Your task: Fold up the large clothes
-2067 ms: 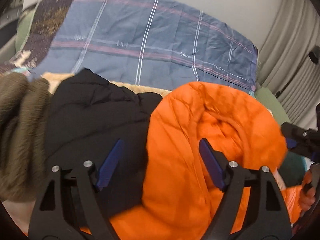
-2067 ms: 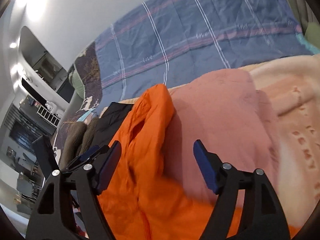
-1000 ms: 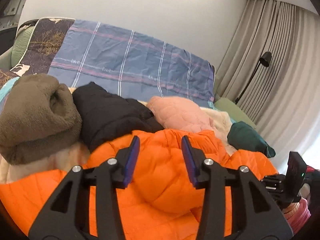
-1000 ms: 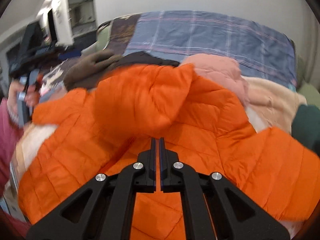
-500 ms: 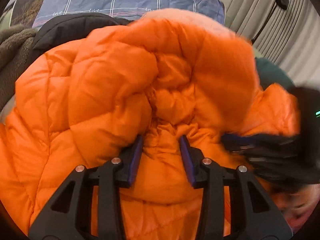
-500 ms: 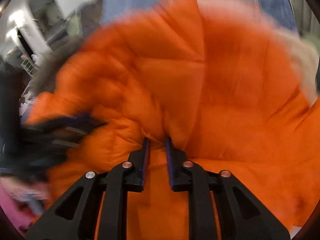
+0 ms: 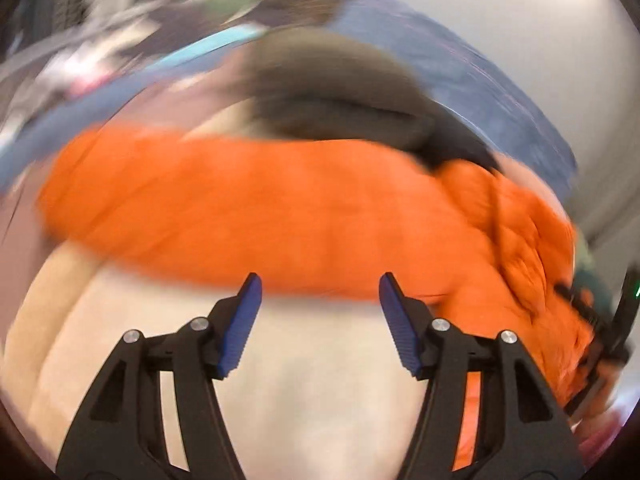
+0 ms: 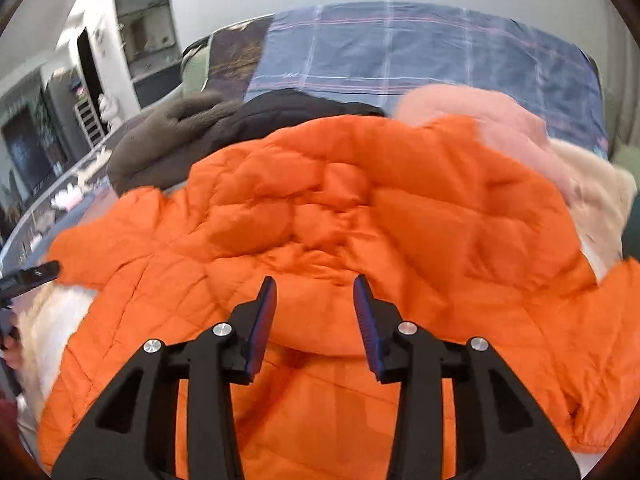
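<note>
An orange quilted puffer jacket (image 8: 360,216) lies spread on the bed, its hood folded down over the body. My right gripper (image 8: 315,312) hovers over the hood's lower edge, its jaws opening, the pads clear of the fabric. In the blurred left wrist view my left gripper (image 7: 320,320) is over the cream blanket (image 7: 312,392) just short of the jacket's long orange edge (image 7: 280,216); its jaws are opening with nothing between them. The right gripper's tool shows at the far right edge of that view.
Behind the jacket lie a brown fleece (image 8: 172,140), a black garment (image 8: 288,108), a pink jacket (image 8: 492,120) and a cream fleece (image 8: 600,200). A blue plaid sheet (image 8: 420,48) covers the headboard end. Shelves and a dark doorway (image 8: 88,68) stand at the left.
Both grippers let go of the orange hood and their jaws spread. The left gripper swung away to the jacket's side edge over the cream blanket; the right drew back a little.
</note>
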The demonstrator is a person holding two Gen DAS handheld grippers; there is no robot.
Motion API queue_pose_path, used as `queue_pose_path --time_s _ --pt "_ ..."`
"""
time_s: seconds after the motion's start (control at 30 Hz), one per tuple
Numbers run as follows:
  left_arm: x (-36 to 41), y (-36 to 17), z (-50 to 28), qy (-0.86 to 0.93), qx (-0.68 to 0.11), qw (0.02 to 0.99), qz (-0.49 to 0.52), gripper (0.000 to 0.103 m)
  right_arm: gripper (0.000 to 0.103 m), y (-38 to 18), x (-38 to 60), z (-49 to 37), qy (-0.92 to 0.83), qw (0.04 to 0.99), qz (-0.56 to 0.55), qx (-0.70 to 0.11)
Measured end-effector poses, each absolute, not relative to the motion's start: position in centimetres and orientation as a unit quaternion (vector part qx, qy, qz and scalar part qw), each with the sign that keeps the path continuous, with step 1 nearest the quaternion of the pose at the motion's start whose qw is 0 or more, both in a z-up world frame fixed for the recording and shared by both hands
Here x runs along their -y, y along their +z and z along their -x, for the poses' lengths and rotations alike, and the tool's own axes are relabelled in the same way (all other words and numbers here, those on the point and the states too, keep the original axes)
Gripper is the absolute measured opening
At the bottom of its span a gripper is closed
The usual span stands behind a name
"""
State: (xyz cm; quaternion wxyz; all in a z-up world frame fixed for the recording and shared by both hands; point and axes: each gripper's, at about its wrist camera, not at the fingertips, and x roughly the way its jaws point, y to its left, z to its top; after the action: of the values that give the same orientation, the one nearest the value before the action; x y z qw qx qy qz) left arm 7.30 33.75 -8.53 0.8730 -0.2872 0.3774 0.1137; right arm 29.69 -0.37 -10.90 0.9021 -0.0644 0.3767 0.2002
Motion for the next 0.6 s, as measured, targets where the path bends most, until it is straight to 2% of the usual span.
queue_pose_path --time_s 0.03,0.07,0.1,0.27,0.4,0.47,0.5,0.53,0.6 --pt "-35.8 -9.2 -6.1 0.13 -0.378 0.861 0.314 0.06 0.057 -12.3 -0.3 -30.4 0.174 0.901 0.077 -0.39" --pt "-37.8 -9.8 -4.8 0.148 -0.375 0.849 0.341 0.06 0.065 -14.0 -0.3 -31.7 0.135 0.897 0.09 -0.412" --pt "-39.4 -10.4 -4.0 0.156 -0.371 0.841 0.362 0.061 0.08 -15.6 -0.4 -32.7 0.11 0.892 0.086 -0.43" --pt "-43.3 -13.6 -4.1 0.183 -0.362 0.802 0.438 0.066 0.084 -16.5 -0.5 -33.1 0.102 0.896 0.075 -0.426" --pt "-45.1 -15.0 -6.3 0.214 -0.348 0.787 0.463 0.064 0.084 -16.6 -0.6 -33.2 0.109 0.897 0.063 -0.424" --pt "-45.6 -14.5 -7.1 0.236 -0.338 0.786 0.461 0.04 0.084 -16.6 -0.7 -33.2 0.109 0.898 0.065 -0.422" --pt "-45.9 -14.1 -7.5 0.24 -0.335 0.789 0.456 0.012 0.085 -16.6 -0.8 -33.3 0.109 0.898 0.065 -0.422" --pt "-46.2 -13.8 -7.6 0.237 -0.332 0.792 0.454 0.004 0.085 -16.7 -0.8 -33.3 0.109 0.898 0.064 -0.421" --pt "-45.9 -11.4 -8.1 0.234 -0.311 0.803 0.451 0.003 0.085 -16.5 -0.4 -33.0 0.11 0.898 0.064 -0.421"
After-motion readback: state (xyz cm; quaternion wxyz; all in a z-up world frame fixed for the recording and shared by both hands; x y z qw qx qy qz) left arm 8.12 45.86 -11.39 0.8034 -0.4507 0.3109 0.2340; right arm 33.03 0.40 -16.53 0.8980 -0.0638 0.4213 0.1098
